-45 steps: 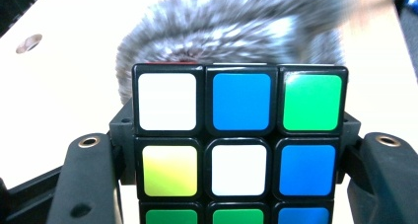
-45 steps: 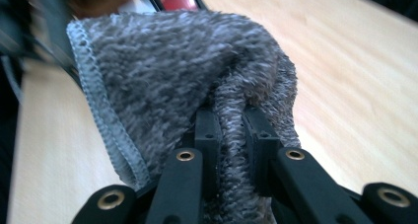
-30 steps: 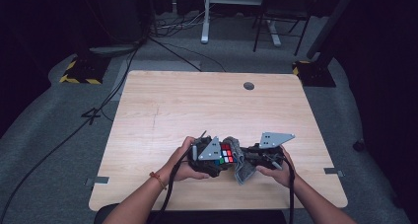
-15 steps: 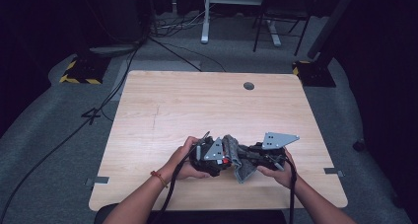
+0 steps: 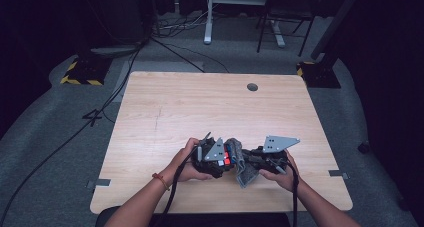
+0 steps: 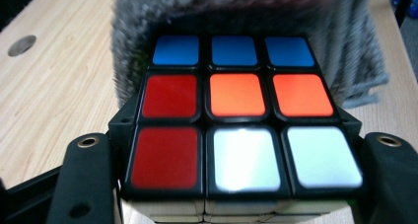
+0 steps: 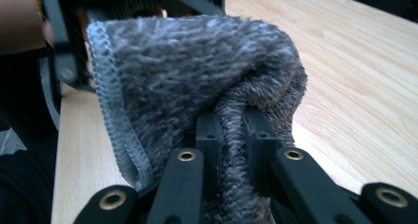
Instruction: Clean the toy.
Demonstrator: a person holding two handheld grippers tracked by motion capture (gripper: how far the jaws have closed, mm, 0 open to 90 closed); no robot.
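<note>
A Rubik's cube (image 6: 236, 120) with blue, red, orange and white stickers sits clamped between the jaws of my left gripper (image 6: 236, 184), which is shut on it. In the high view this left gripper (image 5: 216, 159) is near the table's front edge, and the cube (image 5: 227, 158) shows a bit of red. My right gripper (image 7: 231, 130) is shut on a fold of grey fluffy cloth (image 7: 197, 71). The cloth (image 5: 241, 163) presses against the cube's far side, the right gripper (image 5: 252, 163) just right of it. The cloth (image 6: 236, 7) hides the cube's far face.
The wooden table (image 5: 200, 102) stretches bare behind the hands, with a round cable hole (image 5: 252, 87) near its far edge. Cables (image 5: 115, 97) run over the grey floor at the left. Desk legs (image 5: 207, 17) and a chair stand beyond.
The cloth has shifted a little against the cube. Both hands stay where they were.
</note>
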